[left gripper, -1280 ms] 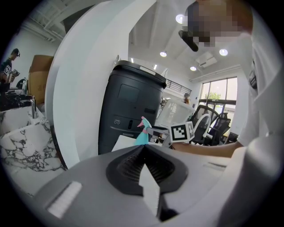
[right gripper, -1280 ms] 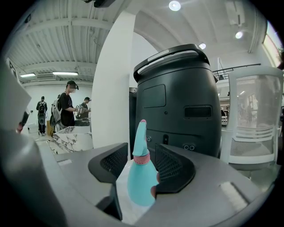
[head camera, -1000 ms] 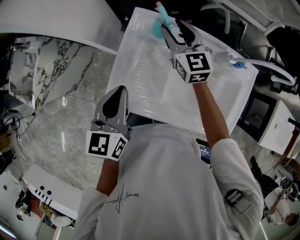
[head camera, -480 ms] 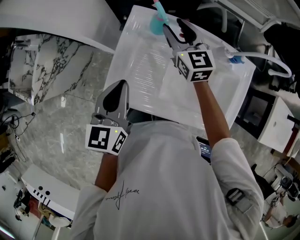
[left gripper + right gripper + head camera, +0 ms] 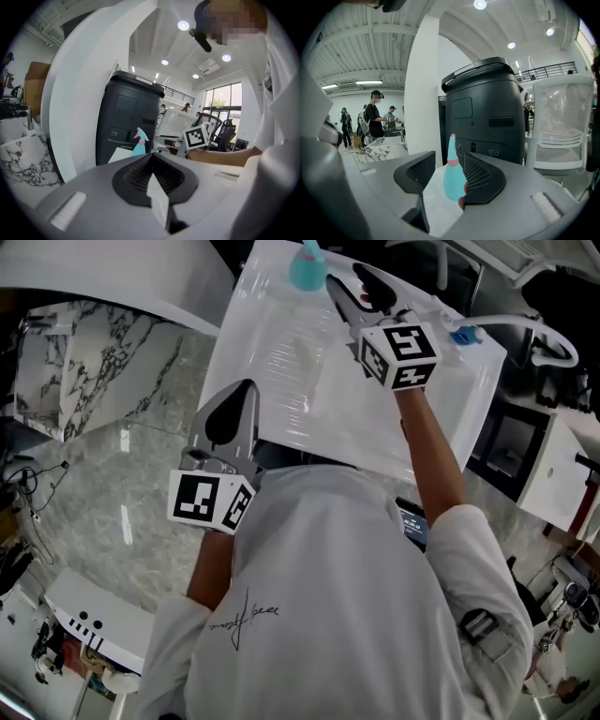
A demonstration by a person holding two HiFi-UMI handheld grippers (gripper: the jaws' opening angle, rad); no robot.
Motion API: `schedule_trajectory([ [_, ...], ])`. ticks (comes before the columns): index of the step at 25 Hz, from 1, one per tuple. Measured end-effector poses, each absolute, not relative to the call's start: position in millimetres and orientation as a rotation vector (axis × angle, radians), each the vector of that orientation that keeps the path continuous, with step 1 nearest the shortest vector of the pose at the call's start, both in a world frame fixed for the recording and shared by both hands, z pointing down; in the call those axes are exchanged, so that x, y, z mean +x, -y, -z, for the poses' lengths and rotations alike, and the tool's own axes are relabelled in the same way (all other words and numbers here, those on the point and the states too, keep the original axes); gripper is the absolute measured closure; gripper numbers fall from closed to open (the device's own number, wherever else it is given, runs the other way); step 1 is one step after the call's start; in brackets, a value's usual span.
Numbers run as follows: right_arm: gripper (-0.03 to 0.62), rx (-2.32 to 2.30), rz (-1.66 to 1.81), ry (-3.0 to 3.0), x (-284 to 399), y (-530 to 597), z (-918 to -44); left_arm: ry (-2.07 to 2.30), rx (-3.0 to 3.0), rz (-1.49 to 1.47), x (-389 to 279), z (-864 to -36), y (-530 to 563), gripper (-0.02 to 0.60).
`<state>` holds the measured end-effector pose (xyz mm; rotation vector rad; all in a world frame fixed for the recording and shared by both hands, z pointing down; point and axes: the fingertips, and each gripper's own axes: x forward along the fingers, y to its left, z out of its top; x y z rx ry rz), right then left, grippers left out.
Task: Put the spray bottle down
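Observation:
A teal spray bottle (image 5: 307, 268) with a pink nozzle stands upright at the far edge of the white table (image 5: 309, 390). My right gripper (image 5: 353, 285) is just to its right, open, and its jaws stand apart from the bottle. In the right gripper view the spray bottle (image 5: 453, 177) shows through the gap of the right gripper (image 5: 443, 174), slightly beyond the fingertips. My left gripper (image 5: 231, 425) hangs shut over the table's near edge, holding nothing. From the left gripper (image 5: 157, 187) view, the spray bottle (image 5: 139, 143) is small and far off.
A dark bin (image 5: 487, 112) stands behind the table's far edge, next to a white chair (image 5: 562, 122). A white hose with a blue fitting (image 5: 466, 335) lies at the table's right side. A marble counter (image 5: 103, 381) is on the left. People stand far off.
The right gripper was closed around the bottle a second ago; it has opened and drawn back to the right, leaving the bottle standing. The left gripper has barely moved.

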<state>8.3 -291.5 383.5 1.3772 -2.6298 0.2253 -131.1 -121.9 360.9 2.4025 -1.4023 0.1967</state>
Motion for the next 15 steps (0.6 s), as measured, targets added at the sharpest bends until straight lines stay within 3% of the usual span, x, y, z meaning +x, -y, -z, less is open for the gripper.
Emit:
schedule_trajectory([
  [15,0.471,1.393,-0.268,2.614,42,258,-372,1.430,2.418,-0.193,-118,-353,103,0.543],
])
